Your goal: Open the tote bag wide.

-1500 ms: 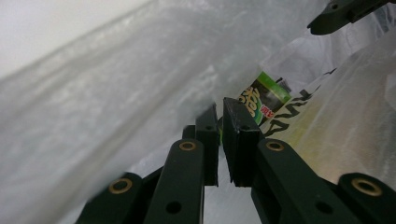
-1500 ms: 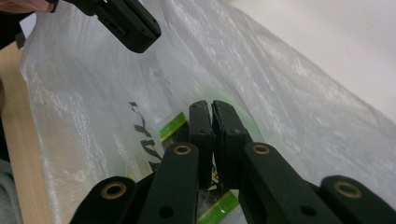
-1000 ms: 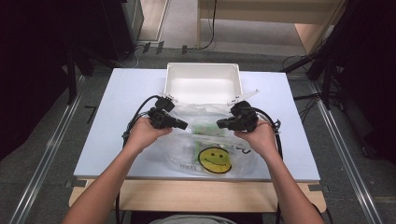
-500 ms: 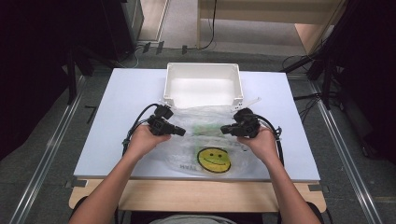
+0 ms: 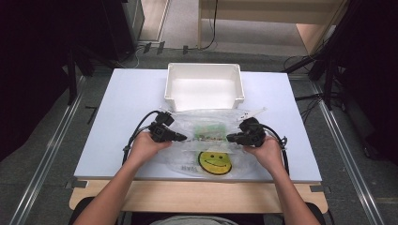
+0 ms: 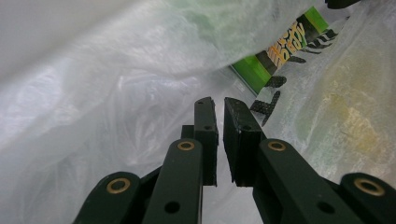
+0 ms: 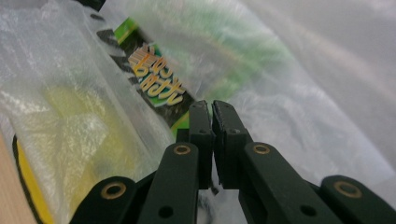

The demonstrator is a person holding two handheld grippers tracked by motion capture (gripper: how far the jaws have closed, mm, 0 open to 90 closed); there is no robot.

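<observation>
Plastic: clear smiley-print plastic bag (image 5: pixel 213 154) lies on the white counter (image 5: pixel 122 108), green packet (image 5: pixel 206 129) inside.
Fingers: left gripper (image 5: pixel 177 137) nearly closed, right gripper (image 5: pixel 231 137) closed, each pinching bag film.
Left: bag not yet in white bin (image 5: pixel 204 74) beyond fingers.

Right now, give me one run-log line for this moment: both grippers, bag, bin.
left gripper: shut on clear plastic smiley-face bag | right gripper: shut on bag | bag: on table, green packet inside | white rectangular plastic bin: behind bag, empty

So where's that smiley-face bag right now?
In the high view the clear bag lies on the table's near half, just in front of the white bin, between the two grippers.
</observation>
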